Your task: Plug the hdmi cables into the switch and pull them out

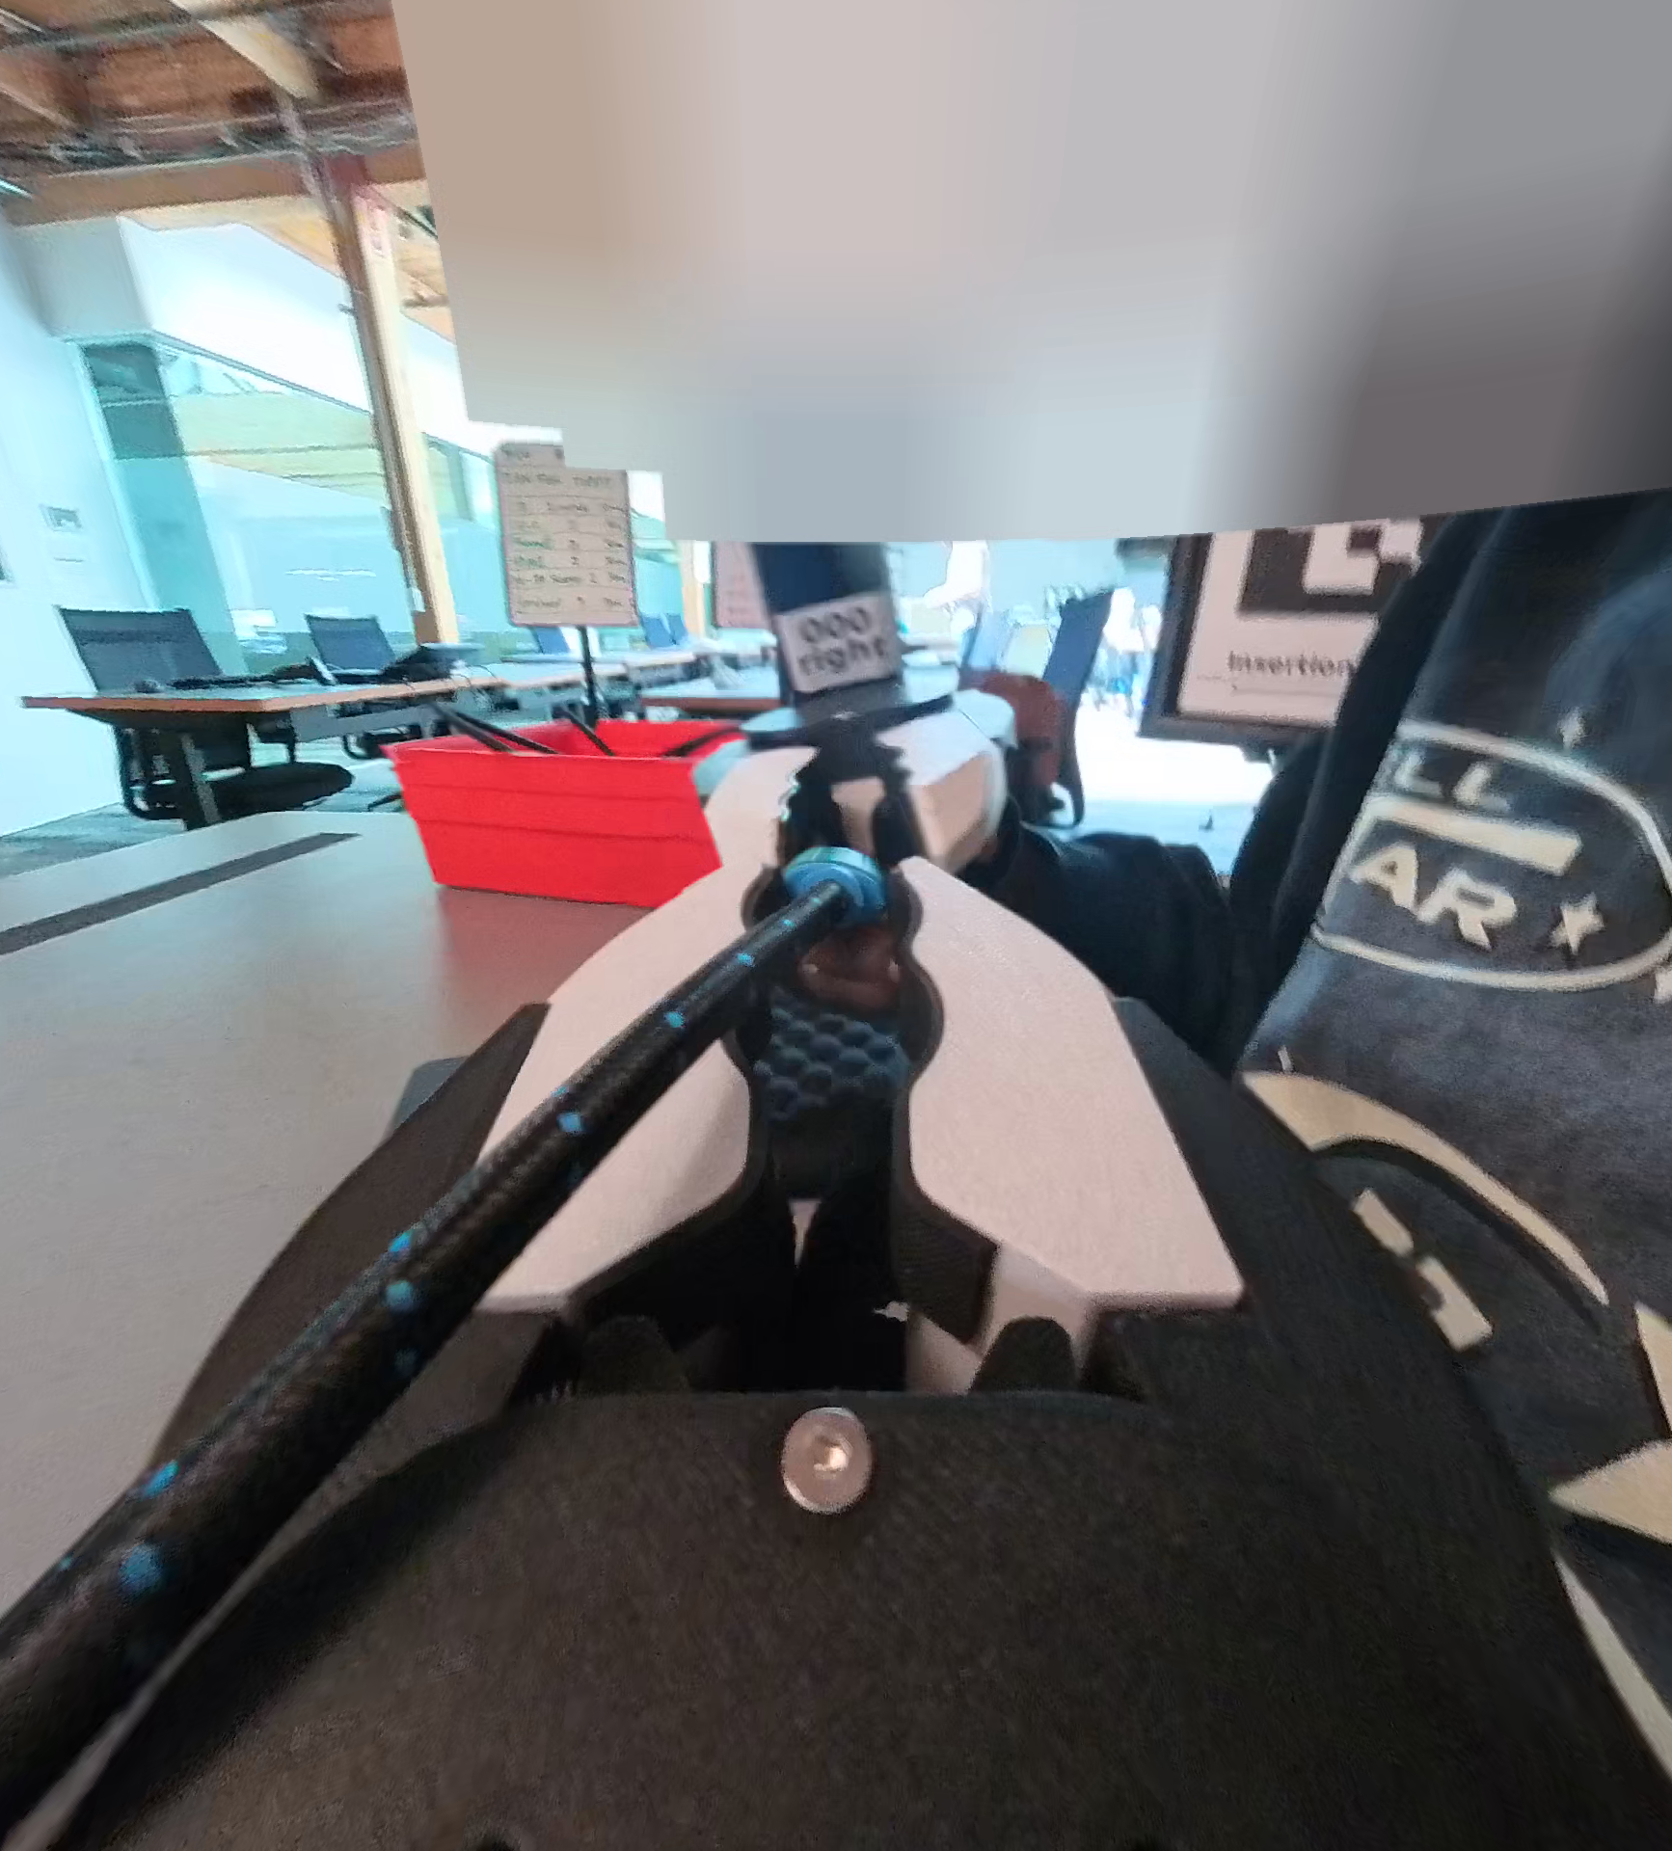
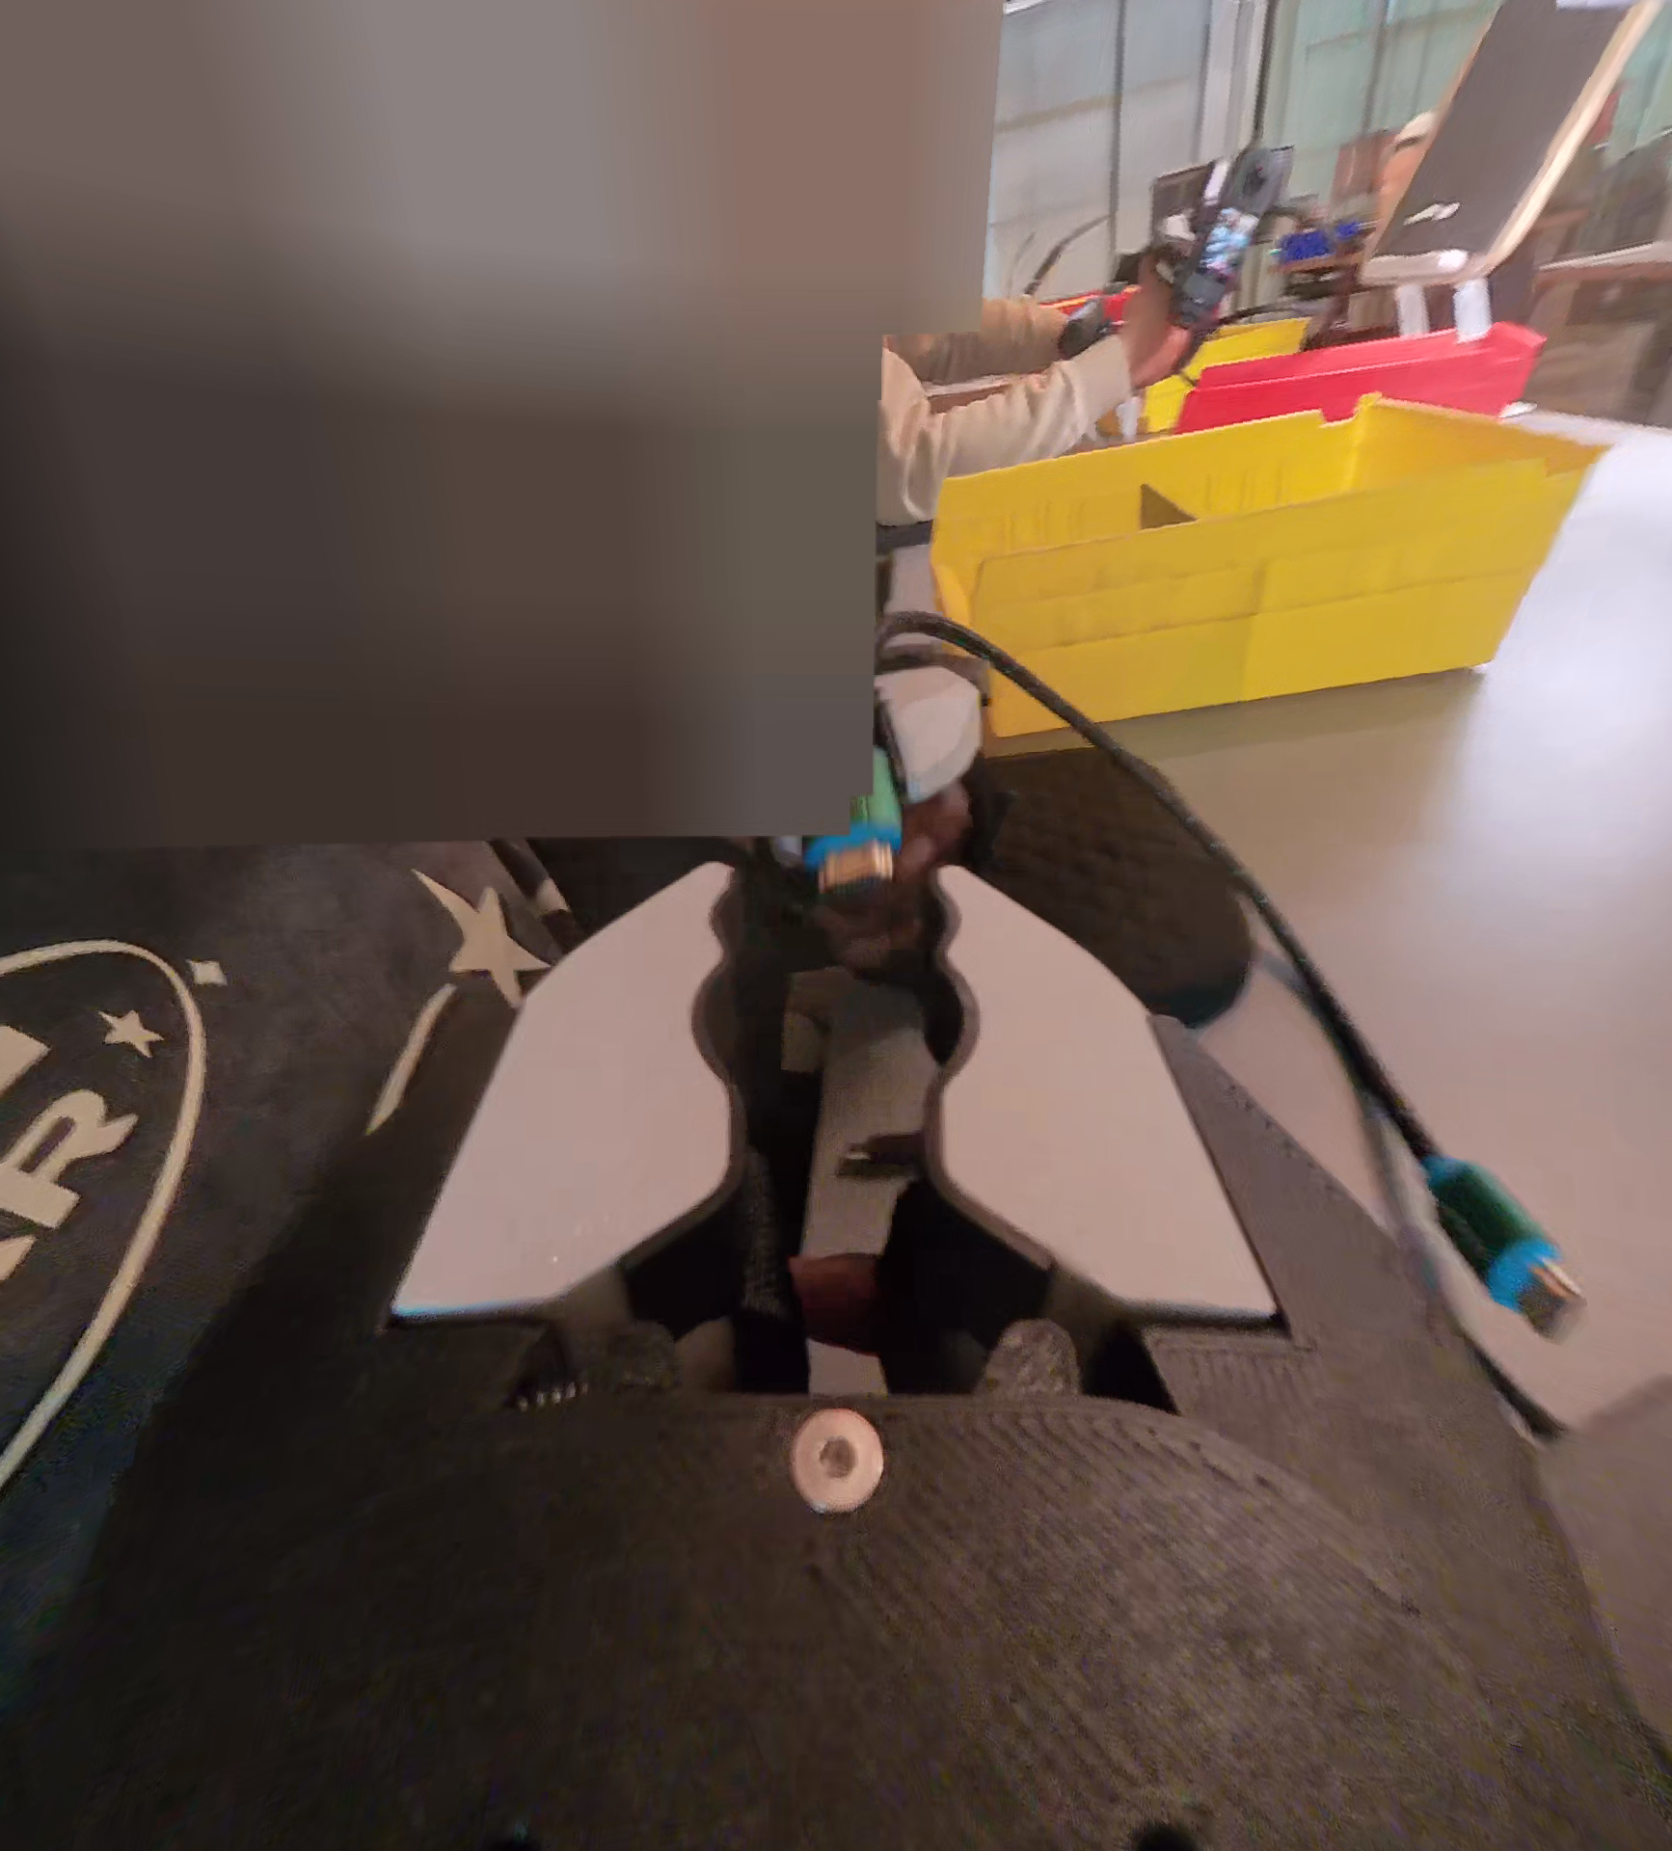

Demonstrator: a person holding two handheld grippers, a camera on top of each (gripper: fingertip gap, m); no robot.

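My left gripper [image 1: 837,881] is shut on an HDMI connector [image 1: 832,886] at its fingertips. Only the connector's blue collar shows there. Its black braided cable [image 1: 551,1132] with blue flecks runs back to the lower left. My right gripper [image 1: 842,801] faces it, tip to tip. In the right wrist view my right gripper [image 2: 837,891] holds a flat grey piece with a dark slot, the switch [image 2: 857,1112], between its narrow-set fingers. The held connector's blue collar and metal plug [image 2: 852,866] point at it, just off its end. A second green-and-blue connector [image 2: 1498,1247] hangs loose at right.
A grey table [image 1: 111,1102] carries a red bin [image 1: 562,811]. A yellow bin [image 2: 1263,561] and a red bin [image 2: 1363,381] stand behind my right gripper. A person in a dark printed sweatshirt [image 1: 1513,1002] is close. Another person's beige sleeve [image 2: 1002,401] is beyond.
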